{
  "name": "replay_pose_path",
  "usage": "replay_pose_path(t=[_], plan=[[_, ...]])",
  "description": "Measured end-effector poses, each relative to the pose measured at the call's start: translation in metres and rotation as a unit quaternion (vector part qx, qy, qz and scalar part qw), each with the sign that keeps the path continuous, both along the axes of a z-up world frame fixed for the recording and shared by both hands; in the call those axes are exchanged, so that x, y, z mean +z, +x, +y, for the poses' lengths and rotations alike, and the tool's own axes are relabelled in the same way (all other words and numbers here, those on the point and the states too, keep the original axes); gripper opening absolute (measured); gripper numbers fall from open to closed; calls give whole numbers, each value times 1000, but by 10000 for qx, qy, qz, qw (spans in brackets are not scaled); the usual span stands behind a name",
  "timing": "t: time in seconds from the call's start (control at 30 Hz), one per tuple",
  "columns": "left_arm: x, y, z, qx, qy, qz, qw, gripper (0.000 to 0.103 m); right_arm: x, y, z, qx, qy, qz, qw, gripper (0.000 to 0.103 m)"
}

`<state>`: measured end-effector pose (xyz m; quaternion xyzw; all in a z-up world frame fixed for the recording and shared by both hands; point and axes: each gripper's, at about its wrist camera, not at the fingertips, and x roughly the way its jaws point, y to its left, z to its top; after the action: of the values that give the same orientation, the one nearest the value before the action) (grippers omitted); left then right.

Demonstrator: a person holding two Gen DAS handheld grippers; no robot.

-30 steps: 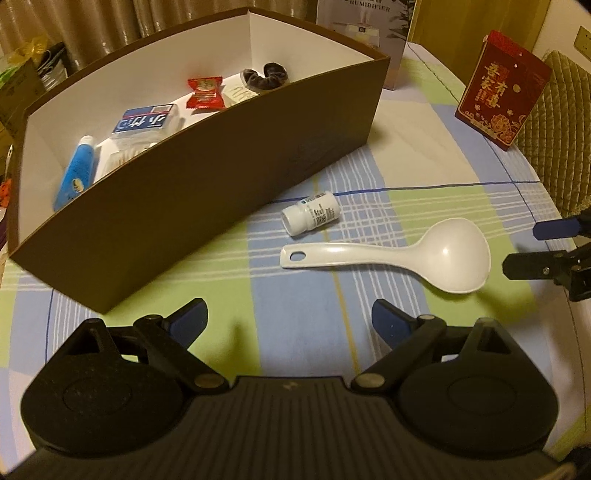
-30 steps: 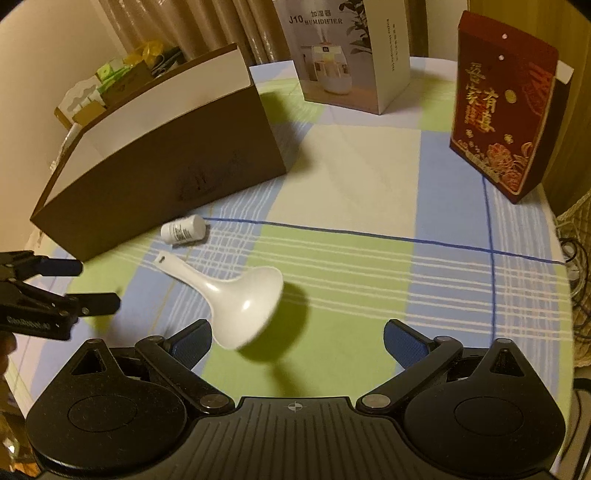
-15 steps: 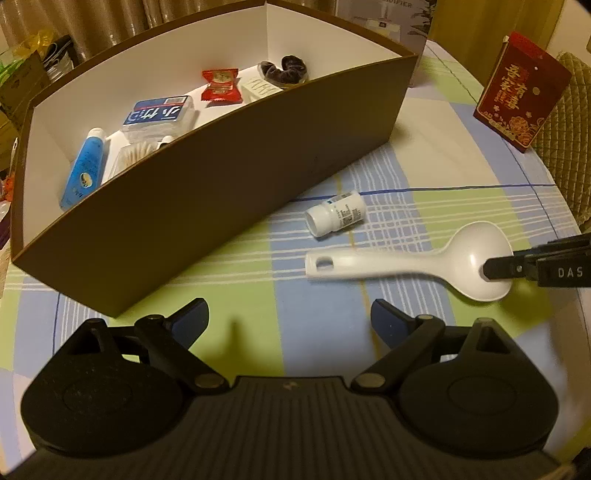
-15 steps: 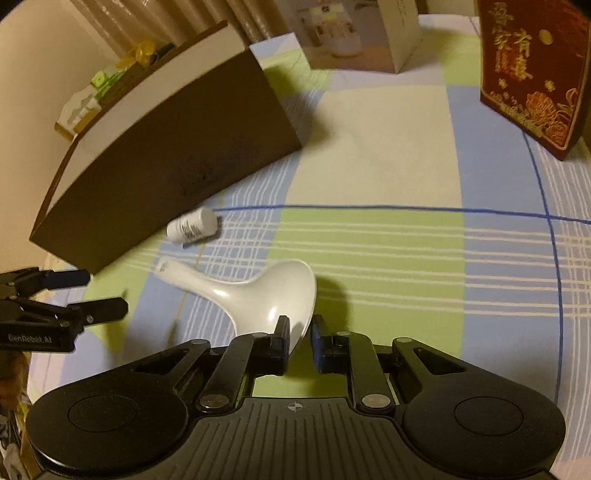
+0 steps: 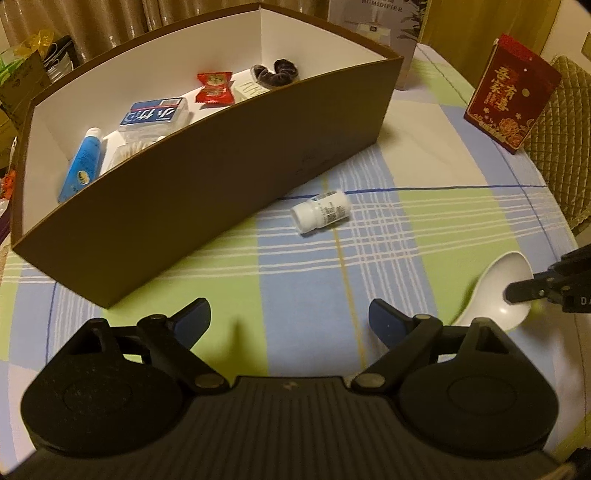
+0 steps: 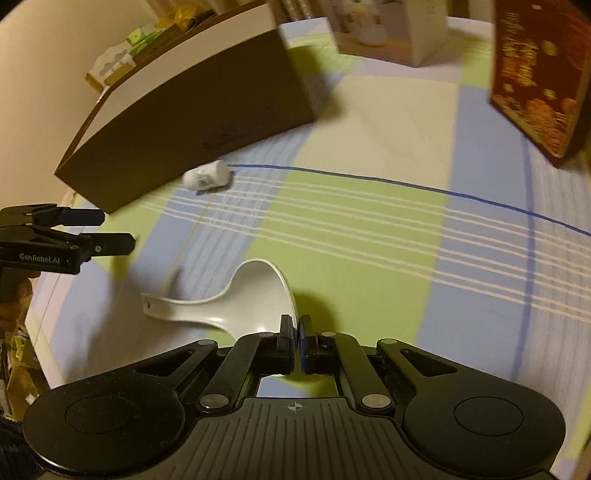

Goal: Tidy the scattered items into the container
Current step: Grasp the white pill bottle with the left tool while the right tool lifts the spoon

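My right gripper (image 6: 296, 328) is shut on the rim of a white spoon's (image 6: 236, 302) bowl and holds it over the cloth; the spoon also shows in the left wrist view (image 5: 498, 295). A white pill bottle (image 5: 320, 211) lies on its side by the brown box (image 5: 207, 177), and it shows in the right wrist view (image 6: 207, 176) too. The box holds a blue tube (image 5: 82, 164), a blue-labelled pack (image 5: 154, 114), a red sachet (image 5: 215, 88) and a dark hair tie (image 5: 275, 72). My left gripper (image 5: 290, 321) is open and empty, in front of the box.
A red gift box (image 5: 511, 92) stands at the right of the checked tablecloth (image 5: 369, 258). A white humidifier carton (image 5: 373, 22) stands behind the brown box. A quilted cushion (image 5: 561, 140) lies past the table's right edge.
My right gripper closed on the spoon's bowl and lifted it, drawing it back to the right, away from the bottle. The left gripper stayed open and shifted slightly.
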<state>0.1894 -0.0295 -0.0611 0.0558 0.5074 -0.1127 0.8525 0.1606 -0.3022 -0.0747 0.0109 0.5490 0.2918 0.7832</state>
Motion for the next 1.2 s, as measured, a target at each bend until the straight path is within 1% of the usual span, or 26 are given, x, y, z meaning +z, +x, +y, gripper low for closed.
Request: replay_pose_path(t=[0.17, 0.27, 0.4, 0.57, 0.63, 0.67, 0.77, 0.87, 0.93, 1.0, 1.2], plan=[[-1, 12, -13, -53, -126, -158, 9998, 87, 6, 0, -35, -374, -112, 16, 9992, 5], [-1, 21, -19, -60, -208, -237, 9995, 87, 8, 3, -62, -854, -105, 56, 9963, 5], [-6, 34, -28, -61, -184, -352, 9992, 86, 11, 5, -91, -1514, -59, 78, 9884, 5], [-15, 52, -35, 74, -247, -448, 9987, 85, 11, 9, -99, -1859, 10, 67, 9825, 5], [-19, 57, -38, 135, -259, -470, 9985, 81, 11, 12, -103, -1998, 24, 52, 9798, 5], [-22, 60, -39, 149, -262, -464, 9985, 78, 11, 13, -106, -2079, 23, 42, 9781, 5], [-28, 66, -41, 171, -202, -437, 9987, 74, 11, 18, -116, -2367, 36, 13, 9716, 5], [-33, 70, -41, 202, -147, -419, 9988, 72, 11, 22, -127, -2735, 89, -2, 9618, 5], [-35, 72, -41, 206, -126, -408, 9989, 68, 12, 24, -132, -2932, 107, -17, 9560, 5], [-37, 72, -42, 190, -80, -395, 9990, 60, 12, 26, -136, -3100, 159, -9, 9506, 5], [-40, 70, -40, 171, -45, -374, 9991, 60, 11, 27, -142, -3495, 348, 37, 9363, 5]])
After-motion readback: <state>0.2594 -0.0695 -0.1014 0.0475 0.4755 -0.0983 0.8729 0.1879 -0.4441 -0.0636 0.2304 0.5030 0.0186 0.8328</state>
